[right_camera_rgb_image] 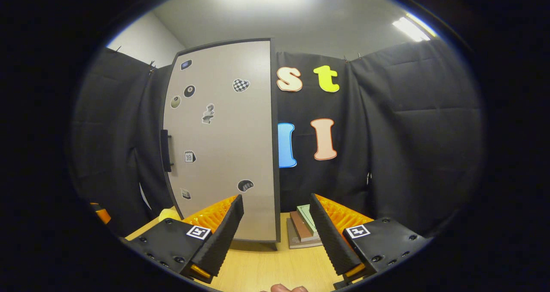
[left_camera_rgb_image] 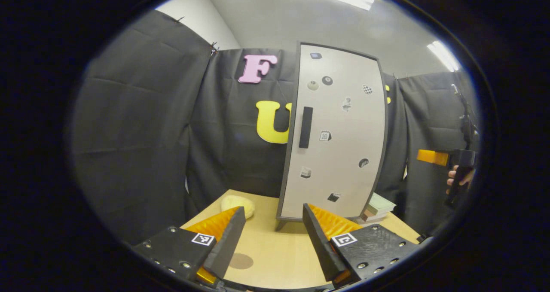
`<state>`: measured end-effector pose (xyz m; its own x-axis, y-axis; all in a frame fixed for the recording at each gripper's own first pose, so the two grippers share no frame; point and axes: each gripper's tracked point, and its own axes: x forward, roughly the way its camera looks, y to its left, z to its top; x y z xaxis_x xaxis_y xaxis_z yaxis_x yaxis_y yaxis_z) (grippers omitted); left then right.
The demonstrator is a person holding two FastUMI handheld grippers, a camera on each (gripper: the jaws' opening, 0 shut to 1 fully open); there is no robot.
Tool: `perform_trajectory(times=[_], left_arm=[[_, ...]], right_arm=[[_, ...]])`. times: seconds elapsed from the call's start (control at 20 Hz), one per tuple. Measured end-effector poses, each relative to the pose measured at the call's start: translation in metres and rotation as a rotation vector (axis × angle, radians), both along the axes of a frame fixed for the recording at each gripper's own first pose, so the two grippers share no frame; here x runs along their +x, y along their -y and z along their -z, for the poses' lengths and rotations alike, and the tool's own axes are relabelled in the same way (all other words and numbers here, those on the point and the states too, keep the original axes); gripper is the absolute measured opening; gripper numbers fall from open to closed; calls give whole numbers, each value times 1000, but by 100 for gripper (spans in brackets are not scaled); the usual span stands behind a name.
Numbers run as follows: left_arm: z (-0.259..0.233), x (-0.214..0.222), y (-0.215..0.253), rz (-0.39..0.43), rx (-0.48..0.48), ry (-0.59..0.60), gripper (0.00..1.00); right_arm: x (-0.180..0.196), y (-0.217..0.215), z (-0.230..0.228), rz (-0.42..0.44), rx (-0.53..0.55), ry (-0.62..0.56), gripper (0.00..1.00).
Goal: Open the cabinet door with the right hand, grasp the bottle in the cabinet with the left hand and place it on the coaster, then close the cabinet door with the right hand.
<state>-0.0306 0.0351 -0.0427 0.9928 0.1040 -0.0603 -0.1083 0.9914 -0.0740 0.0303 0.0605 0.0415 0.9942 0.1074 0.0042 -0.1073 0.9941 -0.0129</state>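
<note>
The cabinet [left_camera_rgb_image: 339, 133] is the biggest thing here: a tall pale unit with a dark frame, standing upright on short legs at the back of the desk [left_camera_rgb_image: 266, 249]. Its door [right_camera_rgb_image: 223, 141] is closed, flat to the frame, and dotted with small stickers. A dark vertical handle [left_camera_rgb_image: 305, 127] sits near the door's left edge in both views. With the door closed, the bottle cannot be seen.

The desk has a light wood top. In the left gripper view the cabinet stands right of centre; in the right gripper view it is left of centre.

A short stack of books [right_camera_rgb_image: 306, 226] lies flat on the desk just beside the cabinet's right side, close to its foot.

A pale yellow, soft-looking lump [left_camera_rgb_image: 237, 205] rests on the desk to the left of the cabinet, apart from it.

The coaster [left_camera_rgb_image: 241, 261], a small round brown disc, lies flat on the desk in front of the cabinet, near the front edge and between the left gripper's [left_camera_rgb_image: 274, 236] fingers as seen from its camera.

The left gripper's jaws are spread wide, holding nothing, above the desk and pointing at the cabinet's lower part. The right gripper [right_camera_rgb_image: 276, 227] also has its jaws wide apart and empty, aimed at the cabinet's right edge and the books. In the left gripper view the right gripper appears at far right, held by a hand [left_camera_rgb_image: 459, 177], well apart from the cabinet.
</note>
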Motion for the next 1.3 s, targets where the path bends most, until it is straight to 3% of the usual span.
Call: perform_trajectory(times=[0.3, 0.35, 0.45, 0.65, 0.8, 0.85, 0.95, 1.0, 1.3], left_arm=[[17, -14, -23, -54, 11, -28, 83], [20, -17, -26, -64, 4, -33, 83], [24, -23, -32, -80, -10, -40, 83], [27, -32, -47, -122, -1, -54, 80], [32, -37, -57, -142, -1, -73, 83], [35, -39, -59, -149, -1, -79, 83], [40, -43, -63, -160, -7, -90, 83], [44, -44, -65, -168, -12, -97, 83], [67, -55, -84, -223, -64, -131, 80]], right_arm=[[28, -45, -47, -60, -32, 47, 98], [33, -57, -54, -82, -34, 44, 93], [41, -87, -72, -138, -37, 63, 98], [55, -136, -99, -190, -39, 80, 99], [64, -180, -116, -240, -37, 84, 98], [68, -194, -121, -249, -39, 90, 94], [75, -220, -124, -265, -42, 95, 94], [78, -233, -122, -276, -37, 86, 98], [106, -288, -95, -293, 9, -40, 99]])
